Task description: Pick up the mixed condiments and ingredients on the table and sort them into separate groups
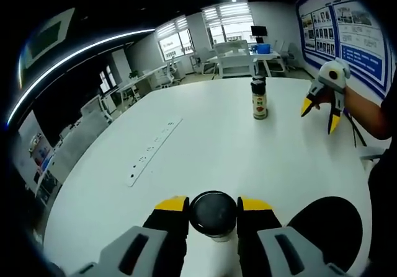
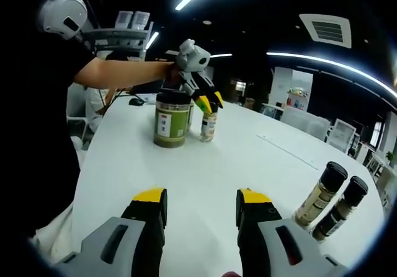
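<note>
**Left gripper holds a small jar beside the big one**

Left gripper view: the left gripper has its yellow-tipped jaws closed around a small jar with a black lid, seen from above, just over the white table. Farther out stands a lone spice bottle with a dark cap. The right gripper hangs in the air near it, jaws spread, holding nothing. A long flat strip lies on the table to the left.

Right gripper view: the right gripper has its jaws wide apart over bare table. Across the table the left gripper sits on the small jar, which stands just beside a big jar of greenish contents. Two dark-capped bottles stand close together at the right.

The step looks like placing or lifting the small jar next to the big one. To do it well, I'd keep the jar upright, let its base sit flat before the jaws part, and draw straight up so the big jar isn't knocked.
</note>
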`<action>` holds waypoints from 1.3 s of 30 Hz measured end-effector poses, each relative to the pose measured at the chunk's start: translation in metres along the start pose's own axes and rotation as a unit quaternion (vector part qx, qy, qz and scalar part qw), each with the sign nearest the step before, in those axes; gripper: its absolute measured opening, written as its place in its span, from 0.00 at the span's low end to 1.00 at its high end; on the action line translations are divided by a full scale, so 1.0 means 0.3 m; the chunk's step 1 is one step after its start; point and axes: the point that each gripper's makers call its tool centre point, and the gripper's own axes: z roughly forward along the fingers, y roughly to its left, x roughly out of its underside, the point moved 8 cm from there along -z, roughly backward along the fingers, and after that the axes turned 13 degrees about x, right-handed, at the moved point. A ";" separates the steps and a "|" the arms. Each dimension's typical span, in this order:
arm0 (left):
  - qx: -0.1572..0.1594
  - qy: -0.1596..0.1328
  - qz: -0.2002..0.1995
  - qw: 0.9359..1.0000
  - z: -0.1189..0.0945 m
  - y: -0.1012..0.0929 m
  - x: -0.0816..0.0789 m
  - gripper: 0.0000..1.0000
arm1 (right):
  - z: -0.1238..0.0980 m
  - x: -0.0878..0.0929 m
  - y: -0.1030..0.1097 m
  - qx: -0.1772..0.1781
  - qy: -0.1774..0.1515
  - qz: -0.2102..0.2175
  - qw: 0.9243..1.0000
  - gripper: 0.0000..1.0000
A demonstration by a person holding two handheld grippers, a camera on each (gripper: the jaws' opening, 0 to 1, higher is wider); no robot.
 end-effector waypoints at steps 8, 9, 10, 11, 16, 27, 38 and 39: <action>0.006 -0.010 -0.002 1.000 -0.042 -0.016 -0.050 0.31 | 0.011 -0.020 -0.017 0.023 -0.021 0.006 0.999 0.42; 0.009 -0.012 -0.003 1.000 -0.045 -0.030 -0.059 0.31 | 0.012 -0.025 -0.019 0.027 -0.024 0.008 0.999 0.41; 0.011 -0.018 -0.003 1.000 -0.043 -0.063 -0.074 0.31 | 0.014 -0.027 -0.021 0.028 -0.025 0.008 0.999 0.41; 0.012 -0.021 -0.003 1.000 -0.041 -0.081 -0.082 0.31 | 0.019 -0.031 -0.023 0.031 -0.027 0.011 0.999 0.41; 0.012 -0.022 0.014 1.000 -0.035 -0.074 -0.104 0.30 | 0.076 -0.052 -0.023 0.041 -0.031 0.025 0.998 0.42; 0.045 -0.017 0.052 0.997 -0.014 -0.140 -0.157 0.30 | 0.162 -0.104 -0.006 0.023 -0.052 0.034 0.998 0.44; 0.070 -0.024 0.088 0.993 -0.023 -0.219 -0.209 0.30 | 0.204 -0.161 0.051 -0.004 -0.066 0.028 0.997 0.44; 0.076 -0.025 0.093 0.993 -0.023 -0.227 -0.211 0.30 | 0.214 -0.166 0.058 -0.007 -0.066 0.028 0.997 0.44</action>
